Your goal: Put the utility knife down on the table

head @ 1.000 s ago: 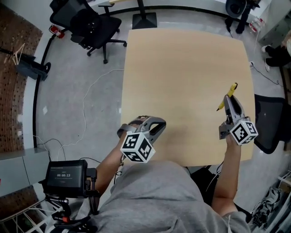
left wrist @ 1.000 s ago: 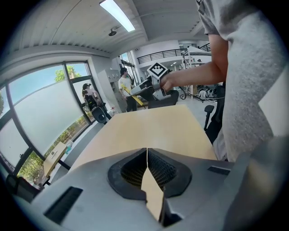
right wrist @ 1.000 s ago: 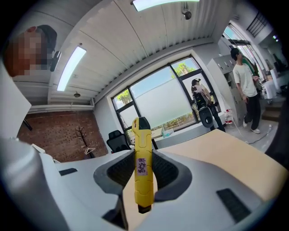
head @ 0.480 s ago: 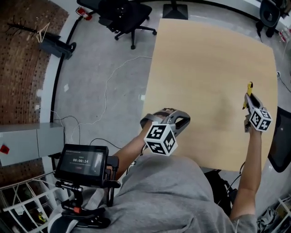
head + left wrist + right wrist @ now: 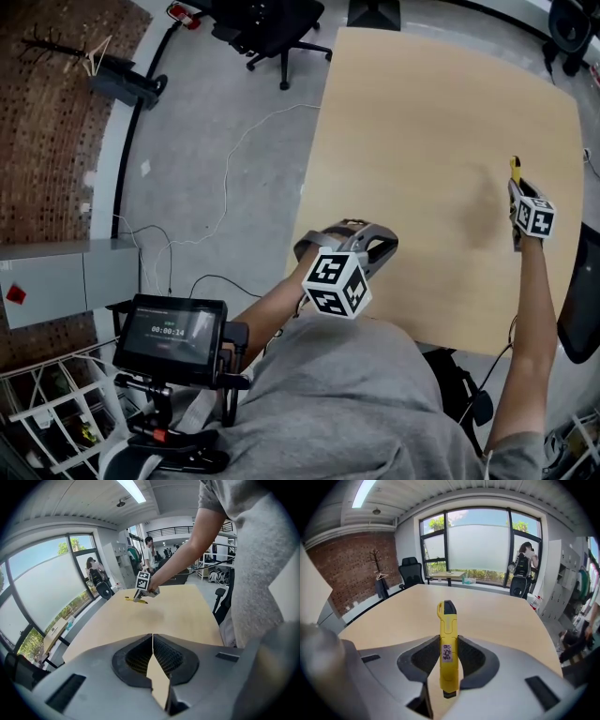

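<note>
Right gripper view has the right gripper (image 5: 449, 644) clamping the utility knife (image 5: 446, 620) over the table (image 5: 501, 611) (left gripper (image 5: 153, 639) idle, jaws together), so lowering then letting go looks next.

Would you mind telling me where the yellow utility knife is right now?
The yellow utility knife is clamped between the right gripper's jaws, at the wooden table's right side in the head view.

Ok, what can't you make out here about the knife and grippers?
- Whether the utility knife touches the table: head view, right gripper covers most of it.
- Print on its label: right gripper view, too small.
- Left gripper jaws: head view, its own body covers them.
</note>
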Motion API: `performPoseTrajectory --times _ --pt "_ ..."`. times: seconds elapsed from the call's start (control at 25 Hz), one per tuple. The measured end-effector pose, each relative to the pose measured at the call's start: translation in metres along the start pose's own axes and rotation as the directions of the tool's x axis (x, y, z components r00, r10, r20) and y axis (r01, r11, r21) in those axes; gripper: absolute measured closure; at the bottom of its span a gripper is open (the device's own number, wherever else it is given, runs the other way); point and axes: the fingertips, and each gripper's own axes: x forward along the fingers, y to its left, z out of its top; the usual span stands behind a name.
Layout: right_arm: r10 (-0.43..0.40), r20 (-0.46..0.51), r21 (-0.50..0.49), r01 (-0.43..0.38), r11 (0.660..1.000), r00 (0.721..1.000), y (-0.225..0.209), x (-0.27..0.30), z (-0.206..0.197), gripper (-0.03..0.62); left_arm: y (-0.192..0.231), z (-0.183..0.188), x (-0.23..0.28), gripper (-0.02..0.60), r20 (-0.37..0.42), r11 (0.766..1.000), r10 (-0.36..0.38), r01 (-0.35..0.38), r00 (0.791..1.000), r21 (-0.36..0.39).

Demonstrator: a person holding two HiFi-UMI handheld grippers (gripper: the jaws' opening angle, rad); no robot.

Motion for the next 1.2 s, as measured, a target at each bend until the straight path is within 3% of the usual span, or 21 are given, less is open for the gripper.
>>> performPoseTrajectory --times 0.68,1.2 --pt "-0.035 -0.114 -0.191 0.013 0.981 0.993 -0.011 0.041 0.004 0.476 -0.003 -0.010 -0.002 0.575 -0.028 0.998 -0.006 0.004 1.000 -0.056" --pt "-0.072 -0.205 -0.396 -0.015 0.918 0.976 -0.012 0.068 0.000 0.476 -0.011 -0.019 -0.002 0.575 -0.056 0.996 -0.024 0.019 0.998 -0.085"
